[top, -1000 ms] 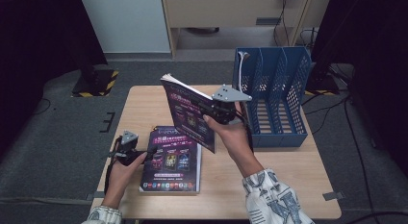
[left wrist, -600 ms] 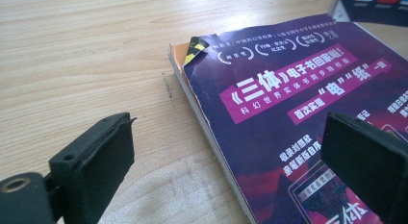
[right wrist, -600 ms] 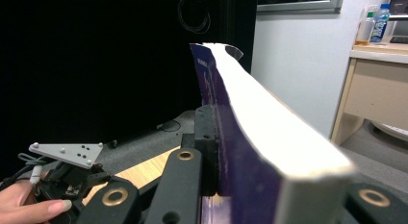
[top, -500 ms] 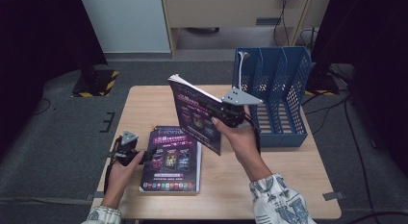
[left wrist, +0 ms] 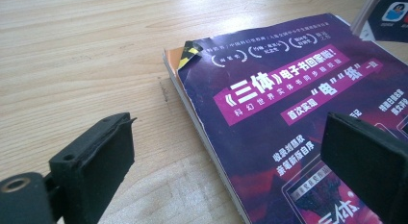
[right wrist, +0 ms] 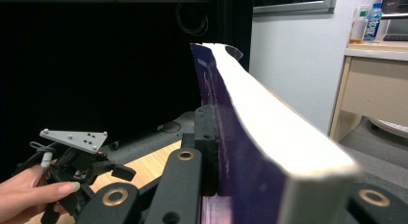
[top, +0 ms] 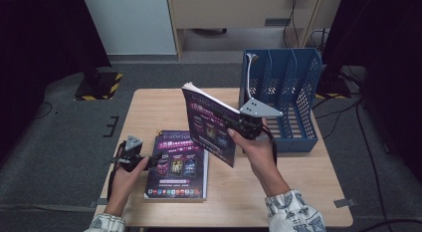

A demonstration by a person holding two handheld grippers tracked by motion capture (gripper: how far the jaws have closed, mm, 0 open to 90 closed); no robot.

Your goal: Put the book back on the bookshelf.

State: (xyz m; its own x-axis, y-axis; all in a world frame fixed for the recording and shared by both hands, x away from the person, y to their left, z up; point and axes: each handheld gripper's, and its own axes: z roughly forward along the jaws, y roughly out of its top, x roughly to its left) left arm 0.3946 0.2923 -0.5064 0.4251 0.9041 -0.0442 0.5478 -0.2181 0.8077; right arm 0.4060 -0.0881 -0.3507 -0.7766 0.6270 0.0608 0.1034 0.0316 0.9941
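Book (top: 211,128) clamped in the right gripper (top: 238,123) has drifted closer to the blue rack (top: 298,100), held tilted above the table (top: 149,107). Left gripper (top: 152,163) hasn't budged, jaws wide over the second book (top: 178,167)'s edge

- High view: fixed above the person's side, facing forward and down on the whole counter (top: 149,105).
- Left gripper view: low and close over the counter, between its jaws; shares the flat book (left wrist: 298,123) with the high view.
- Right gripper view: close, level along the lifted book (right wrist: 269,137); left gripper (right wrist: 103,173) seen beyond.
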